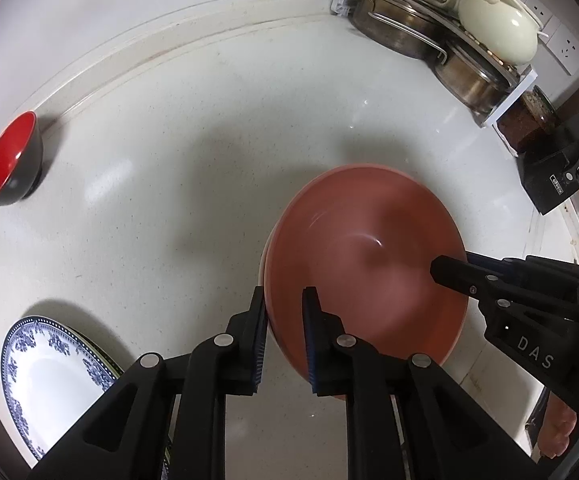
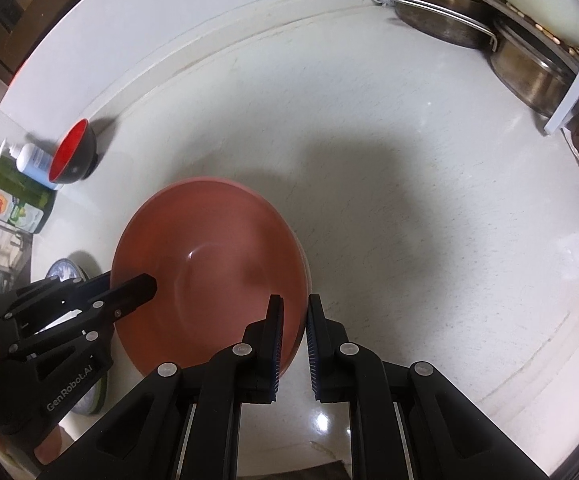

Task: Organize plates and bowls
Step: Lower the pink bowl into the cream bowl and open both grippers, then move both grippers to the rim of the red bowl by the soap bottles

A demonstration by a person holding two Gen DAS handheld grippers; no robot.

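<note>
Fingers (image 1: 263,320) grip pink bowl (image 1: 369,260) rim | right gripper (image 1: 445,274) reads "DAS" (partly cut)

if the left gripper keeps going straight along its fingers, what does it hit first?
Probably the white speckled countertop under it: the left gripper is clamped on the near rim of the wide terracotta-pink bowl and points steeply down. Depth unclear.
</note>
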